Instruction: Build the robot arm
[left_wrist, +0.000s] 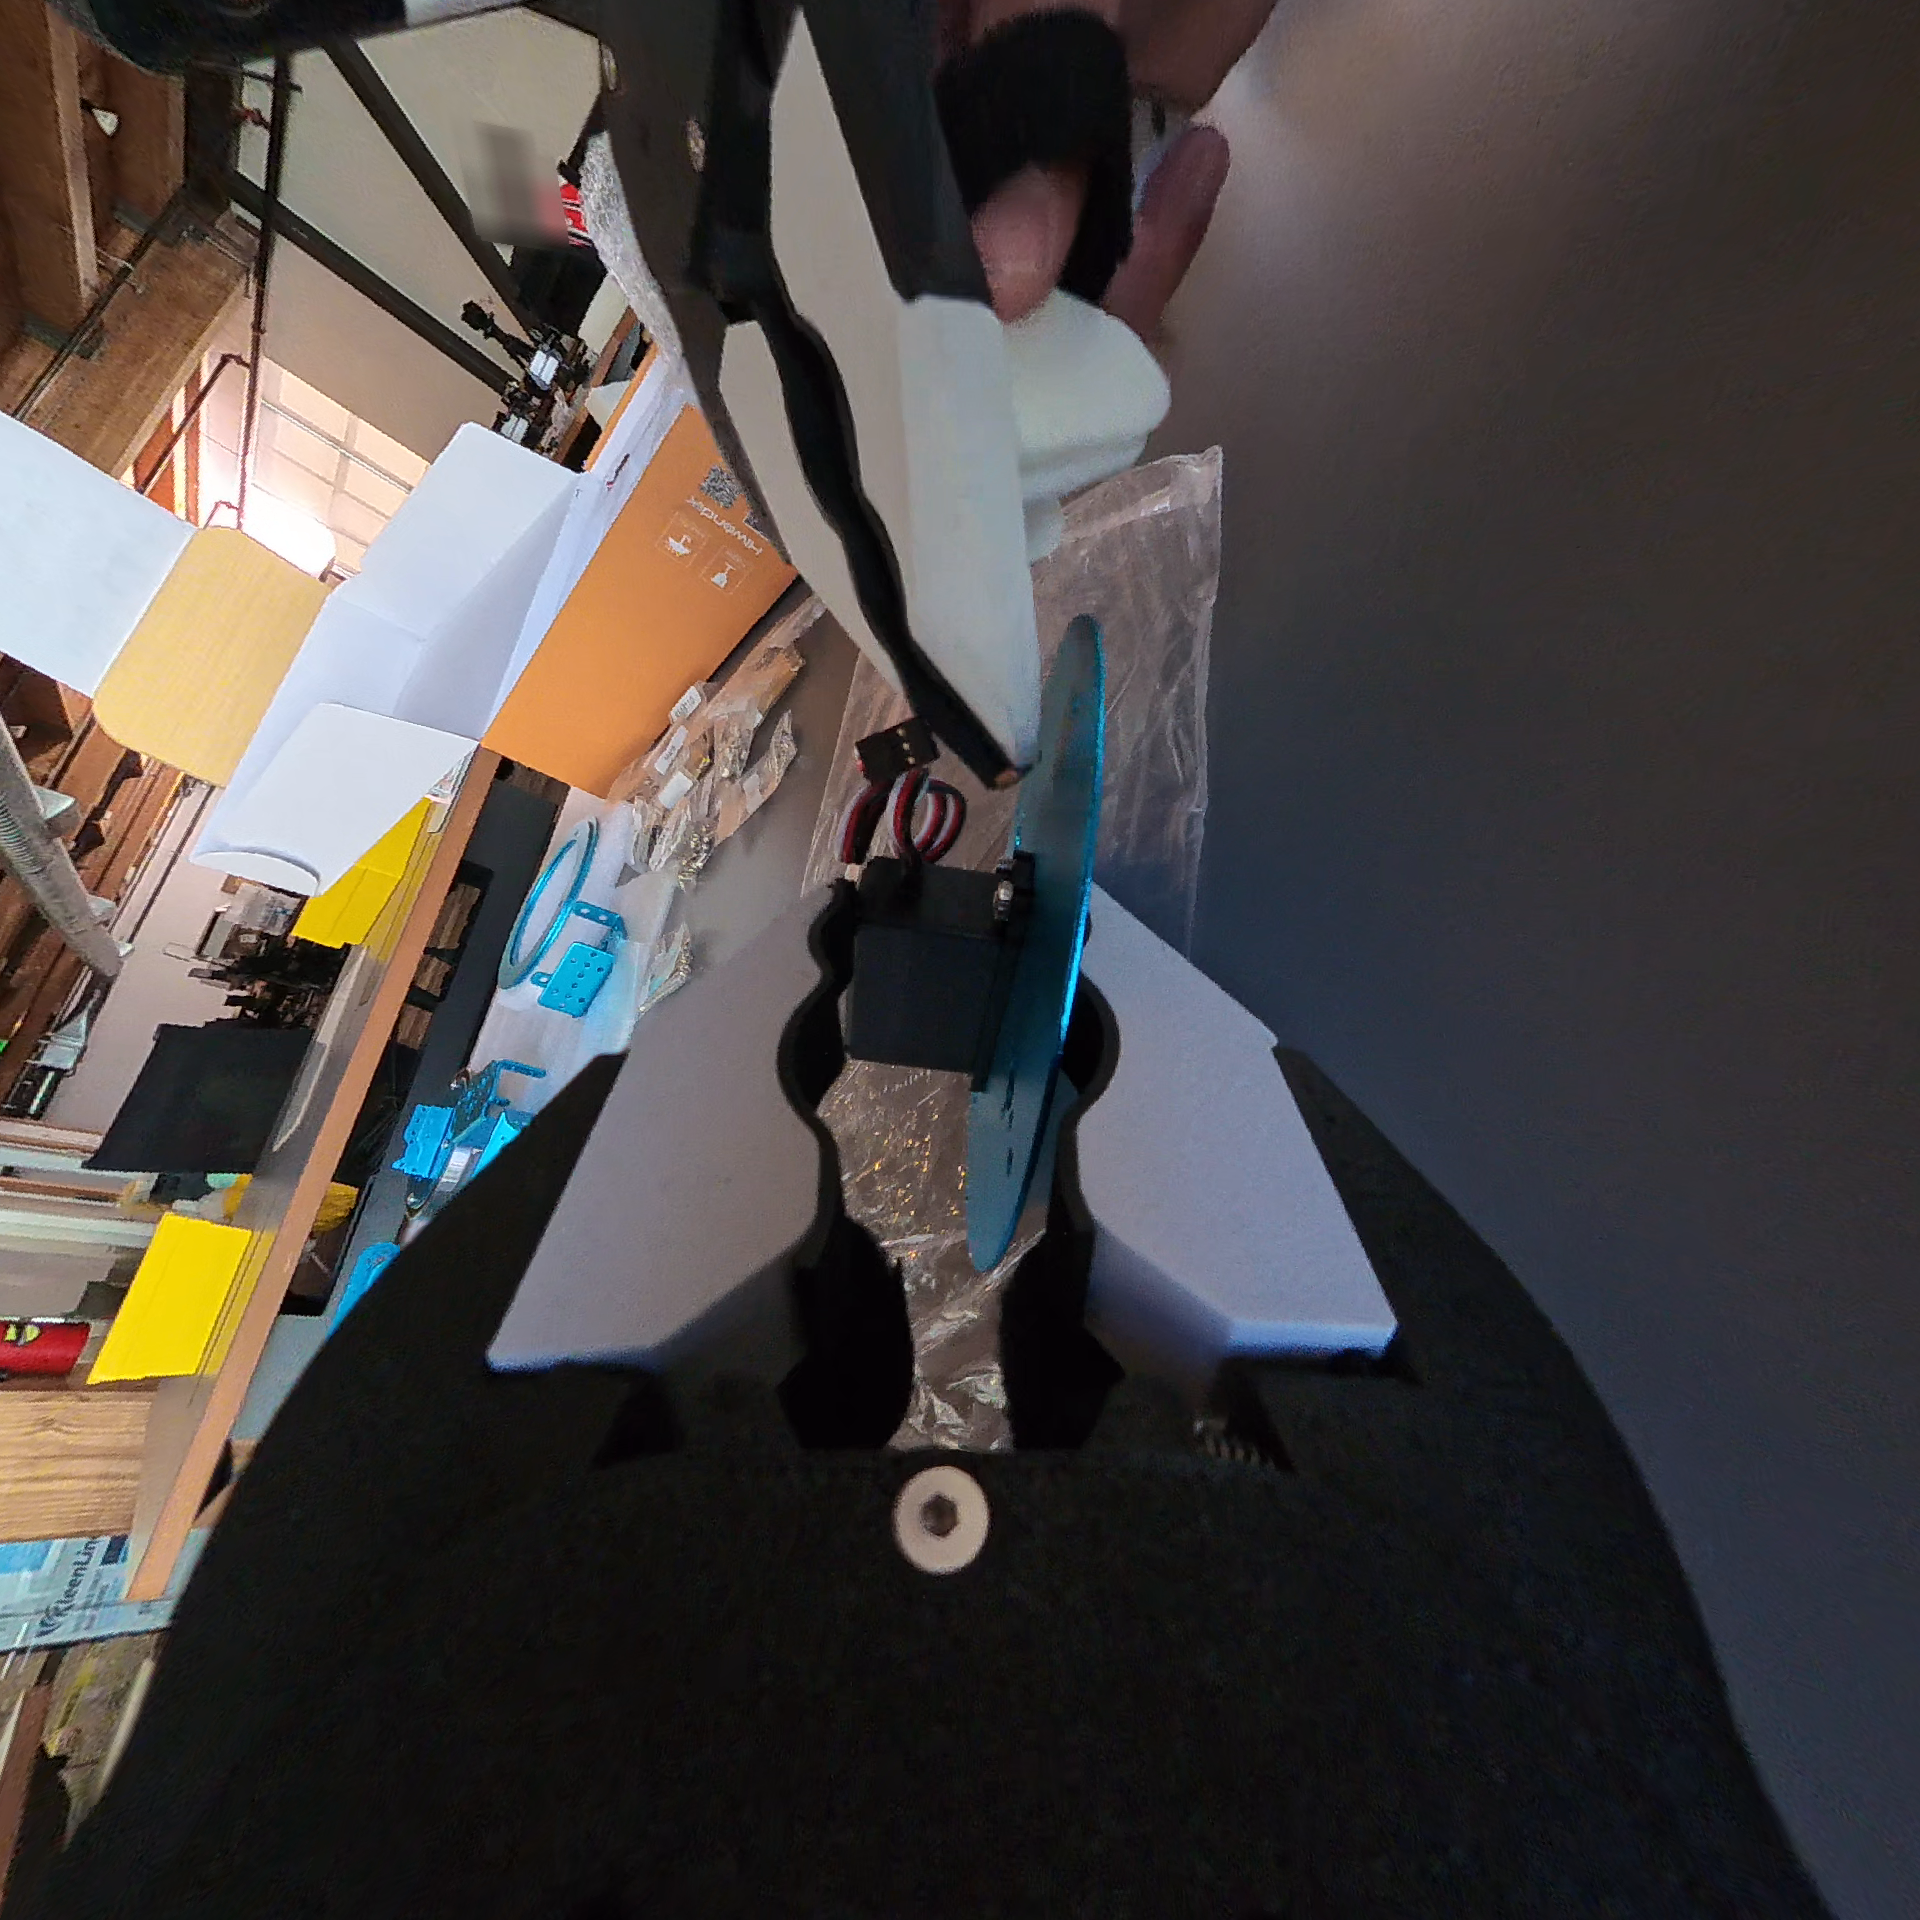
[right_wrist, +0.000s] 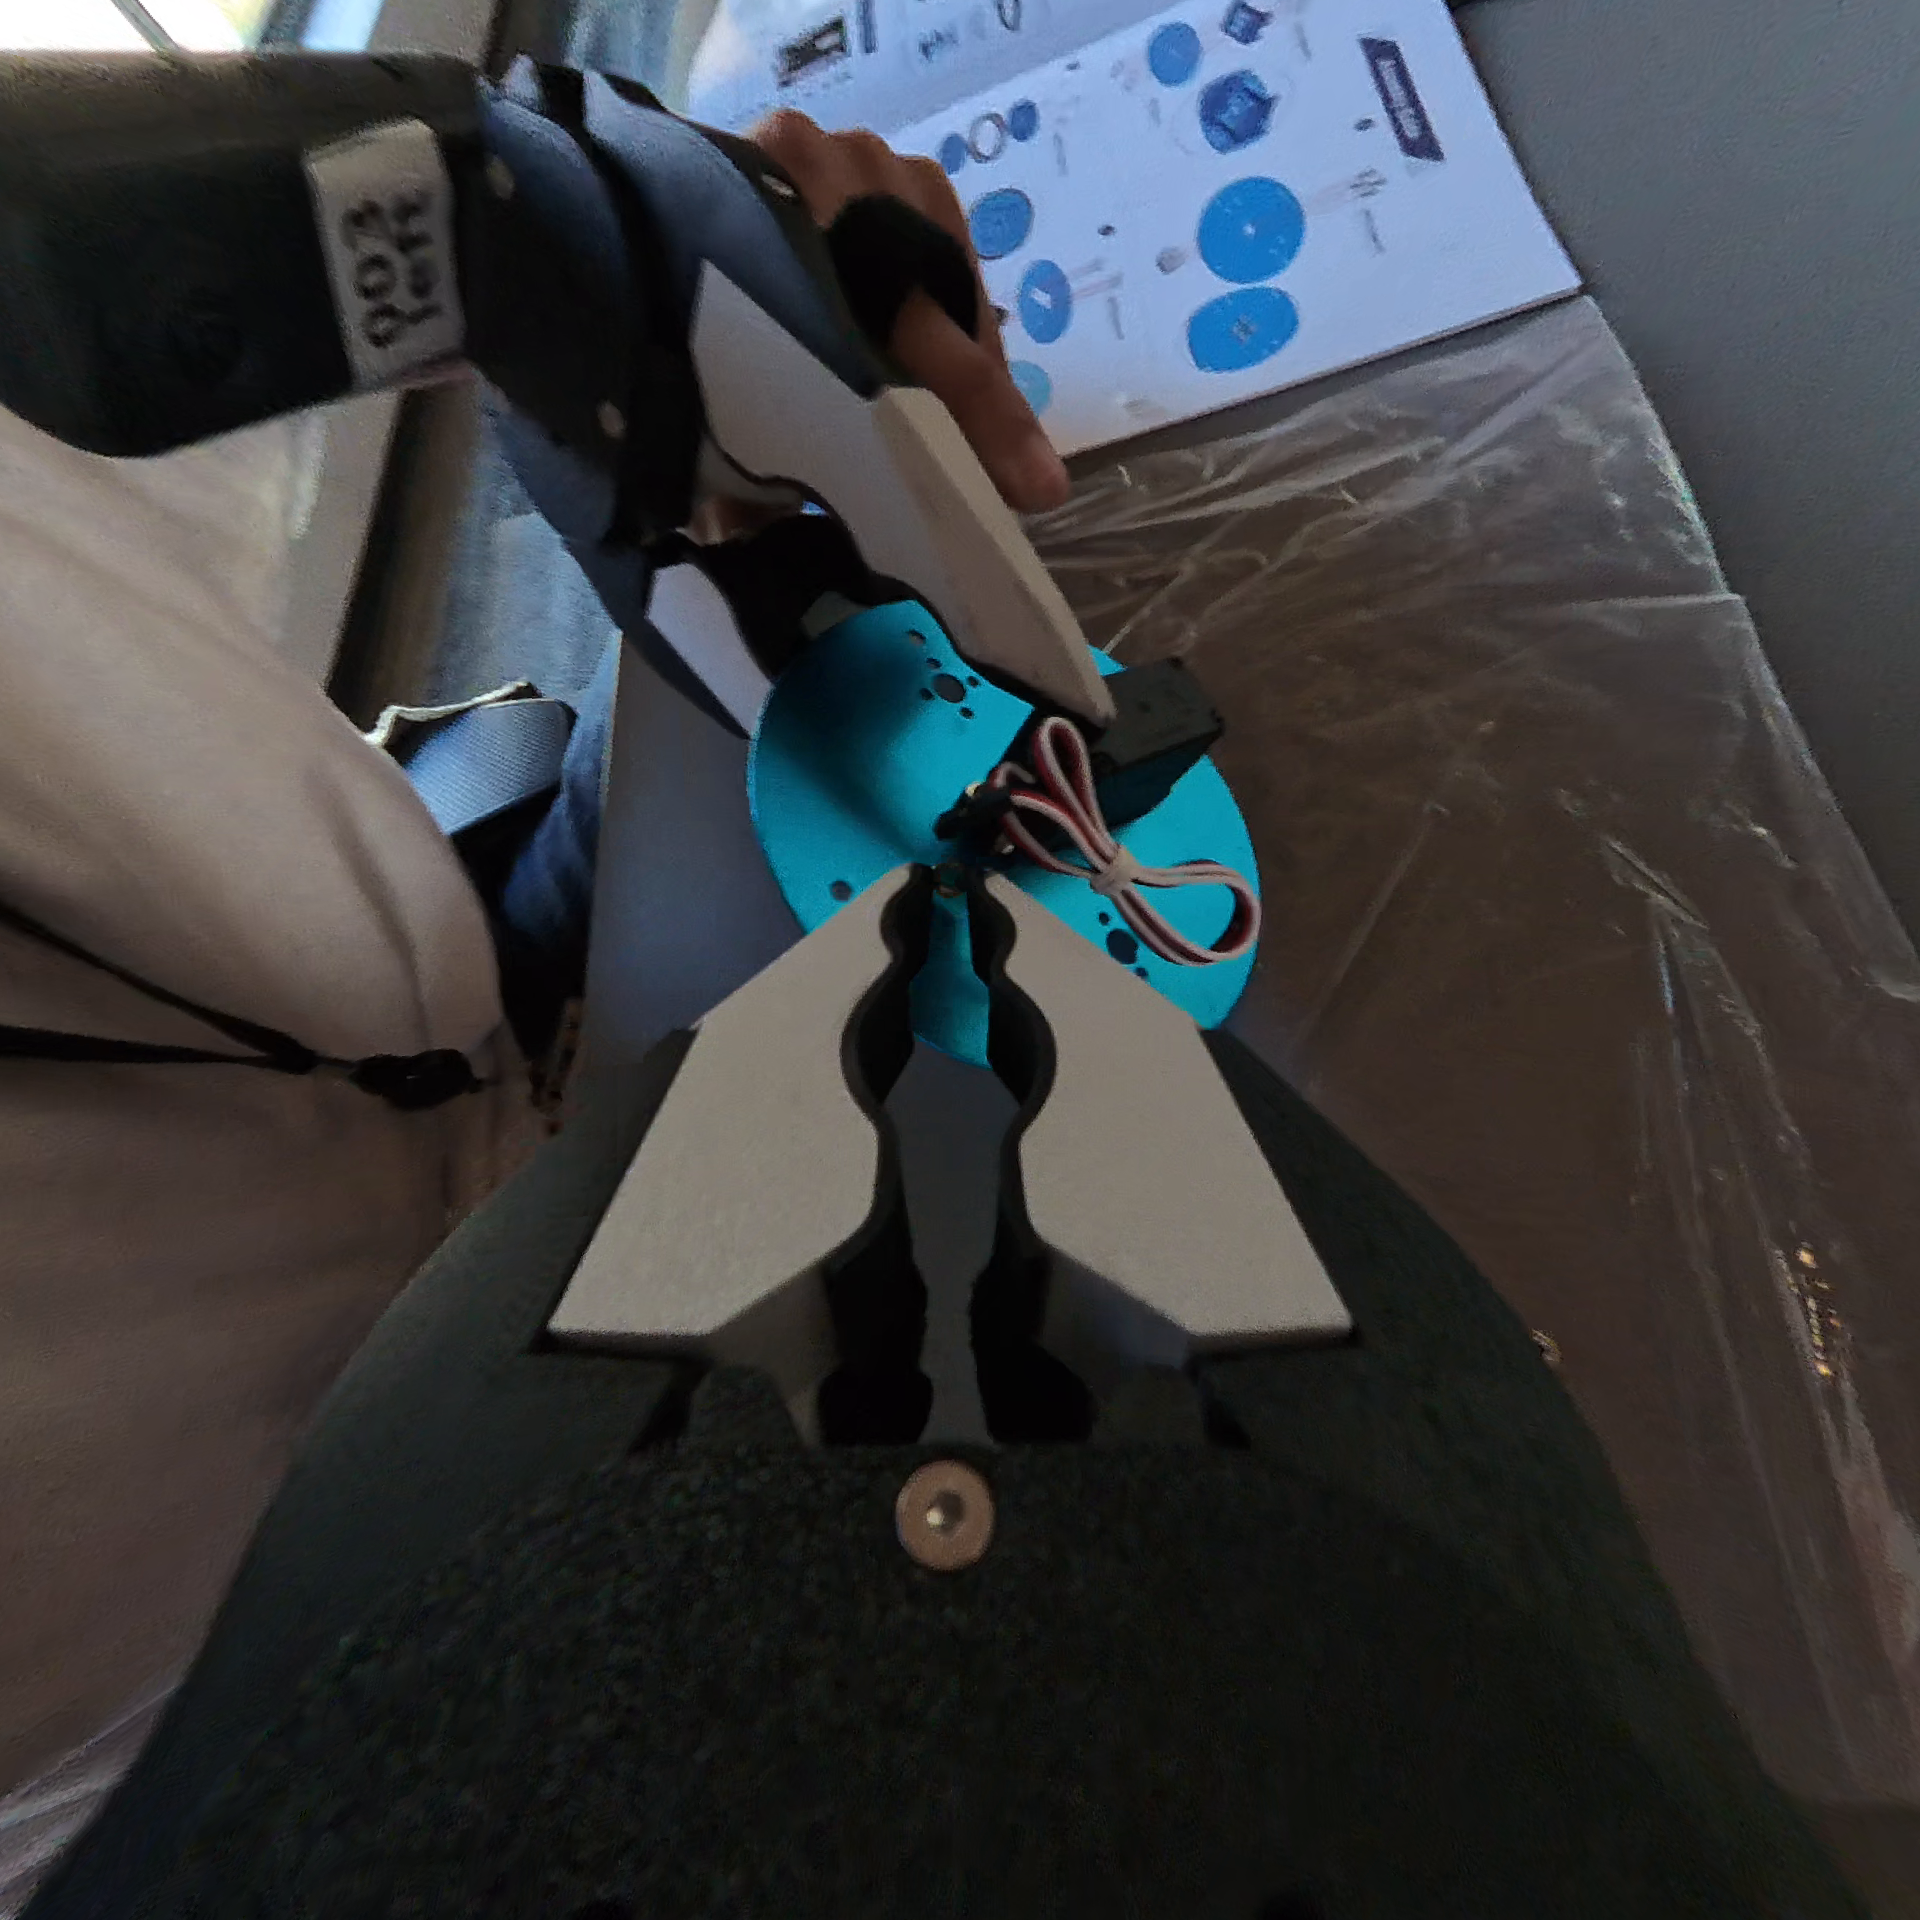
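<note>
My left gripper (left_wrist: 966, 935) is shut on a black servo (left_wrist: 920, 977) mounted on a round blue metal plate (left_wrist: 1055, 831), holding both in the air, plate edge-on. The servo's red, white and black cable (left_wrist: 914, 810) loops above it. In the right wrist view the left gripper (right_wrist: 1081, 707) comes in from the upper left, over the blue plate (right_wrist: 873, 748), servo (right_wrist: 1158, 717) and tied cable (right_wrist: 1143, 883). My right gripper (right_wrist: 948, 883) has its jaws almost together on a small dark fastener at the plate, by the servo's flange. Its tip (left_wrist: 1000, 767) touches the plate in the left wrist view.
A printed sheet with blue part pictures (right_wrist: 1247, 208) lies beyond crinkled clear plastic (right_wrist: 1455, 727). A person's light top (right_wrist: 208, 831) fills the left. More blue metal parts (left_wrist: 571, 966), bags of small hardware (left_wrist: 717, 769) and an orange box (left_wrist: 644, 603) sit on the table. Both grippers' tips are close together, under 4 cm apart.
</note>
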